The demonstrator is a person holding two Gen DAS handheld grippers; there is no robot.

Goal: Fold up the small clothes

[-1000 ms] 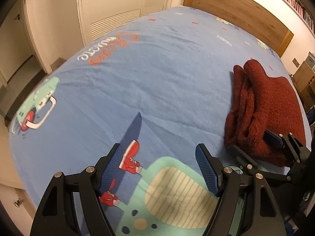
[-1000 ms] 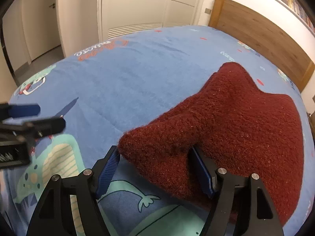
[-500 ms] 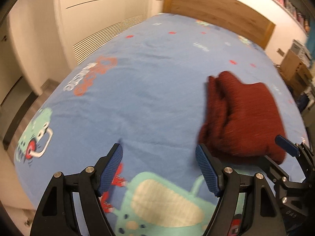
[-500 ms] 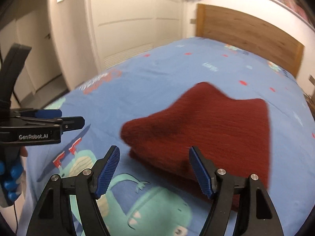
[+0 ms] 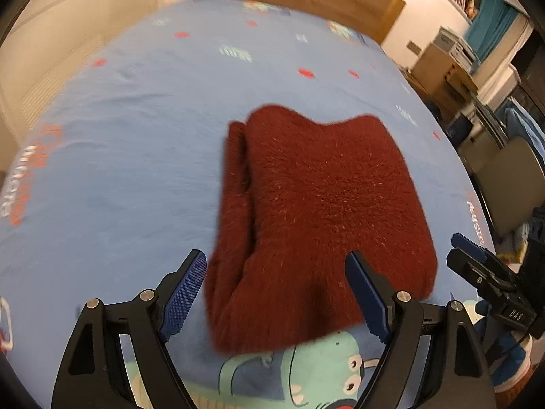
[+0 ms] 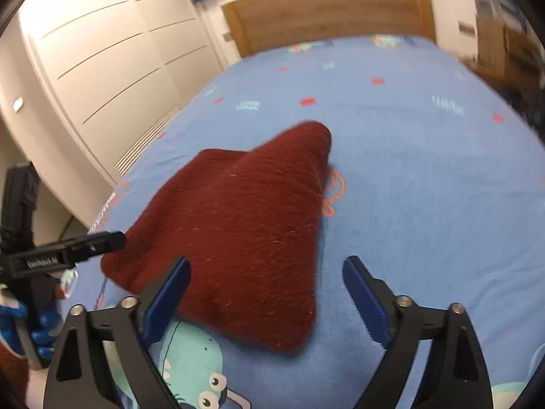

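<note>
A folded dark red knitted garment (image 5: 320, 204) lies on the blue printed bed sheet (image 5: 119, 143); it also shows in the right wrist view (image 6: 245, 235). My left gripper (image 5: 276, 293) is open and empty, its blue pads just above the garment's near edge. My right gripper (image 6: 265, 303) is open and empty, over the garment's near right corner. The right gripper shows at the right edge of the left wrist view (image 5: 490, 279), and the left gripper at the left edge of the right wrist view (image 6: 64, 252).
A wooden headboard (image 6: 327, 10) stands at the far end of the bed. White wardrobe doors (image 6: 112, 54) run along the left side. Boxes and a chair (image 5: 504, 170) crowd the floor to the right of the bed.
The right gripper let go of the garment and drew back. Both grippers swung to the right, and the left one now faces the folded garment.
</note>
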